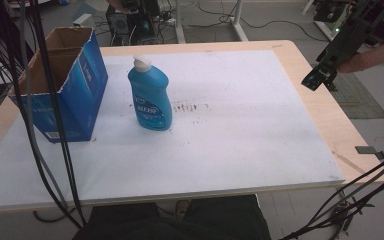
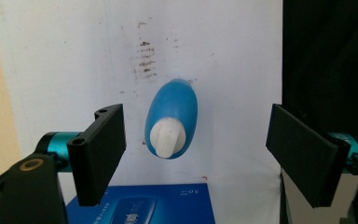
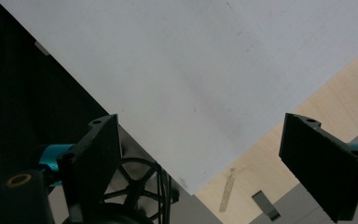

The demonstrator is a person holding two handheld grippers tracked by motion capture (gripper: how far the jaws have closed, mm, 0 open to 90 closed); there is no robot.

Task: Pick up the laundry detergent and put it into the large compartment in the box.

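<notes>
One blue bottle [image 1: 150, 98] with a white cap stands upright on the white mat [image 1: 240, 125] beside an open blue box [image 1: 62, 82], while the left gripper [image 2: 193, 154] hovers above it, jaws wide and empty, seemingly about to descend and grasp; the right gripper [image 1: 320, 75] waits open, empty, far right.

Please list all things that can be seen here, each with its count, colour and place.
bottle: one, blue with white cap, upright on the white mat, right of the box.
box: one, blue cardboard, top open, far-left of the mat.
mat: one, white, covers the table, brown stains beside the bottle.
table: one, light wood.
left gripper: one, black fingers open, above the bottle.
right gripper: one, black, open, raised at the table's far-right edge.
</notes>
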